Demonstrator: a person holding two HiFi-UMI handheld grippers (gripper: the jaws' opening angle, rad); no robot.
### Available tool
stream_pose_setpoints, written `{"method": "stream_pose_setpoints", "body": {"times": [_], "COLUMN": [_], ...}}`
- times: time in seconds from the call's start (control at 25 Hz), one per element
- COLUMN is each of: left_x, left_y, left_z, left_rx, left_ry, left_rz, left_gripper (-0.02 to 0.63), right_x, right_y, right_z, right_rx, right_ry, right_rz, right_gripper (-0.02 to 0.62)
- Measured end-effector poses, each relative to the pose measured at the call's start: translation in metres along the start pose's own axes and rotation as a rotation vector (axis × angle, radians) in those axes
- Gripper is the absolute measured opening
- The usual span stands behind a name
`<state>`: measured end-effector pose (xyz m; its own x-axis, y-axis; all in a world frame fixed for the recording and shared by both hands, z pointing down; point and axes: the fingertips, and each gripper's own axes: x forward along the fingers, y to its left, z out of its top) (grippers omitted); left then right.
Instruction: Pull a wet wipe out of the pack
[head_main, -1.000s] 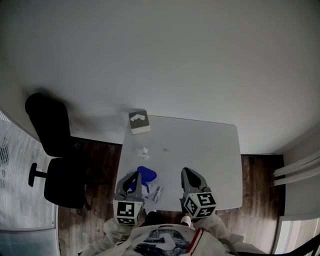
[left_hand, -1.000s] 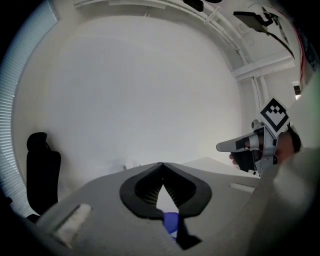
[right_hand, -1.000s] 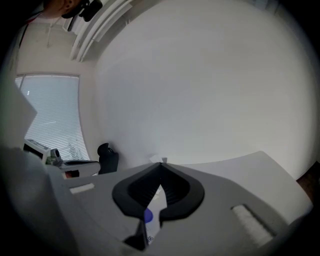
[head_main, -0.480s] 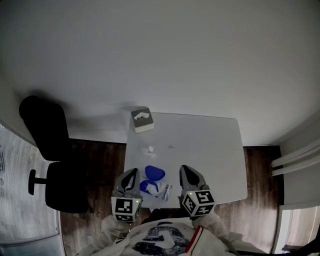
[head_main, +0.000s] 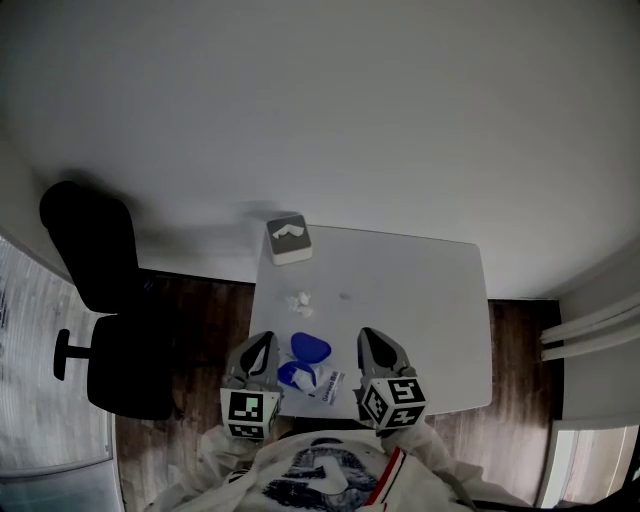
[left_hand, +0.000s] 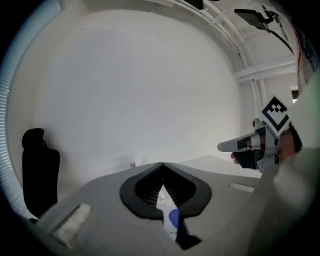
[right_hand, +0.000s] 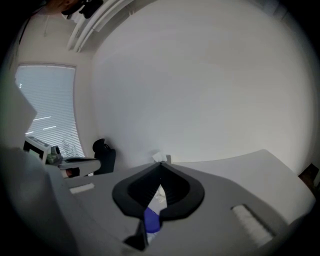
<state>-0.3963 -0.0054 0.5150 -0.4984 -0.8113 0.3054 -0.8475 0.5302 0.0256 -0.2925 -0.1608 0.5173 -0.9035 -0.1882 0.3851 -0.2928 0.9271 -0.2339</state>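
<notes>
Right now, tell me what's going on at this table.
A person holds a left hand-held gripper and a right hand-held gripper over the near edge of the white table, both shut and empty. The blue-lidded wipe pack lies between them. Farther back are a crumpled white piece and a grey box.

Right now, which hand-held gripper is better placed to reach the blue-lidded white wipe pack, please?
Probably the left hand-held gripper: it sits close beside the blue-lidded white wipe pack; the right hand-held gripper is farther off.
</notes>
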Motion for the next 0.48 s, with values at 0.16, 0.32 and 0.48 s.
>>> {"method": "stream_pose_setpoints", "body": {"times": [0.16, 0.32, 0.48], "left_x": [0.003, 0.006, 0.010], "left_y": [-0.005, -0.011, -0.023], "left_z": [0.006, 0.001, 0.004], "left_rx": [0.017, 0.005, 0.017], "left_ry": [0.006, 0.033, 0.033], "left_rz": [0.006, 0.021, 0.026], "left_gripper": [0.005, 0.005, 0.005], "right_x": [0.006, 0.007, 0.011], "right_y": [-0.001, -0.003, -0.006], "right_z": [0.003, 0.000, -0.008], "right_rx": [-0.010, -0.033, -0.041], "right_ry": [0.008, 0.027, 0.053], "right_rz": [0.028, 0.057, 0.094], "right_gripper": [0.006, 0.006, 0.006]}}
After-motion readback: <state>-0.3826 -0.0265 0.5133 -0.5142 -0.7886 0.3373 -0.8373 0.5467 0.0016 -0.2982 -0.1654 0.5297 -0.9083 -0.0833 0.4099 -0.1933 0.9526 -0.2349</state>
